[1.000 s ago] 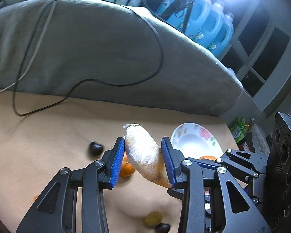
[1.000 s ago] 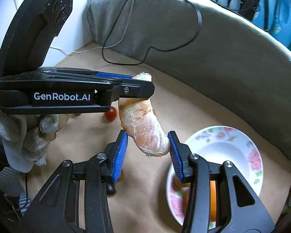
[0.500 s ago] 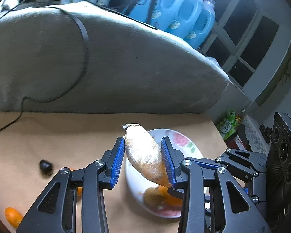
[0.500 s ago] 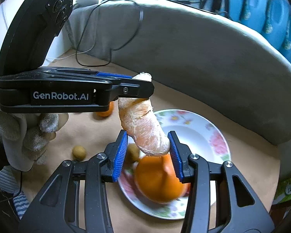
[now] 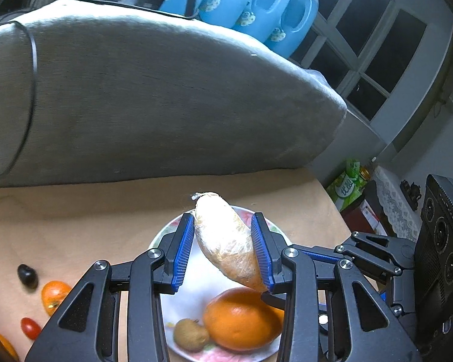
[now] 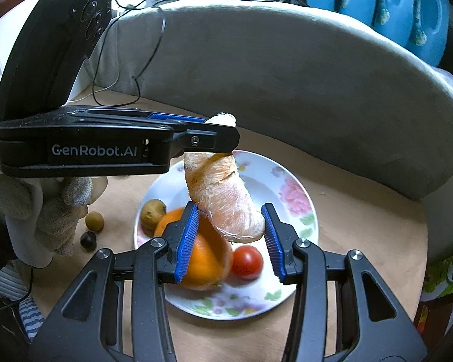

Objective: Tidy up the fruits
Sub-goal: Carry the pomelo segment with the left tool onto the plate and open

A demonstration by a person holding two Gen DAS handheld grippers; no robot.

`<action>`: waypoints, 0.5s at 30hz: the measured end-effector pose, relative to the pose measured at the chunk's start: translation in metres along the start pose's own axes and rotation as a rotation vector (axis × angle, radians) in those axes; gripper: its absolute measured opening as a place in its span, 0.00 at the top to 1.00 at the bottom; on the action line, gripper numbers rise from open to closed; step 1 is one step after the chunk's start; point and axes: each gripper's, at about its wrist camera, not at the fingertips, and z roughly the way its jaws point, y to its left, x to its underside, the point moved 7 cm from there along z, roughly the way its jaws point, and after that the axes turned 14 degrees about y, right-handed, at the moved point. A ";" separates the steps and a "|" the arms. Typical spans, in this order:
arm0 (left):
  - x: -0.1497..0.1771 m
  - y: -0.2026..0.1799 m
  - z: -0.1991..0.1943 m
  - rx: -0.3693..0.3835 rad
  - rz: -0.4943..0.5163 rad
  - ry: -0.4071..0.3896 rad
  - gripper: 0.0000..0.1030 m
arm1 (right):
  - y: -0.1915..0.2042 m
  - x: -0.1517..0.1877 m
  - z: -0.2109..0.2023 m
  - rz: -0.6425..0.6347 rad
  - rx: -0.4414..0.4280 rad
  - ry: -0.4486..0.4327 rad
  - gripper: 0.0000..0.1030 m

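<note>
Plate (image 6: 290, 181) on the table (image 6: 362, 211) lies beneath a film-wrapped fruit wedge (image 5: 226, 241), soft, light, slippery, clamped at either end by left hand-held gripper (image 5: 223, 249) and right hand-held gripper (image 6: 231, 235), best held gently mid-body.

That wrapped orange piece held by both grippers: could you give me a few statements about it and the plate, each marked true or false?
1. The wrapped fruit piece is held by both the left gripper and the right gripper. True.
2. The plate is empty. False: it holds an orange, a red tomato and a small brown fruit.
3. The wrapped piece lies flat on the plate. False: it hangs in the air above it.
4. Some small fruits lie on the table outside the plate. True.
5. Blue jugs stand behind the grey cushion. True.
</note>
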 end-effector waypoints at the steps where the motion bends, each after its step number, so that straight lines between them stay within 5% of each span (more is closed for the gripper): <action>1: 0.000 -0.001 0.001 0.003 0.002 0.003 0.64 | 0.000 -0.002 0.001 0.002 0.004 0.000 0.56; 4: -0.001 -0.002 0.002 0.002 0.003 0.007 0.64 | -0.002 0.000 0.001 0.010 0.013 -0.002 0.54; 8: 0.000 -0.002 0.002 0.000 0.008 0.004 0.63 | -0.001 0.000 -0.005 0.006 0.051 -0.032 0.27; 15: 0.001 -0.002 -0.004 -0.017 0.012 -0.007 0.58 | 0.006 0.001 -0.009 -0.005 0.058 -0.042 0.26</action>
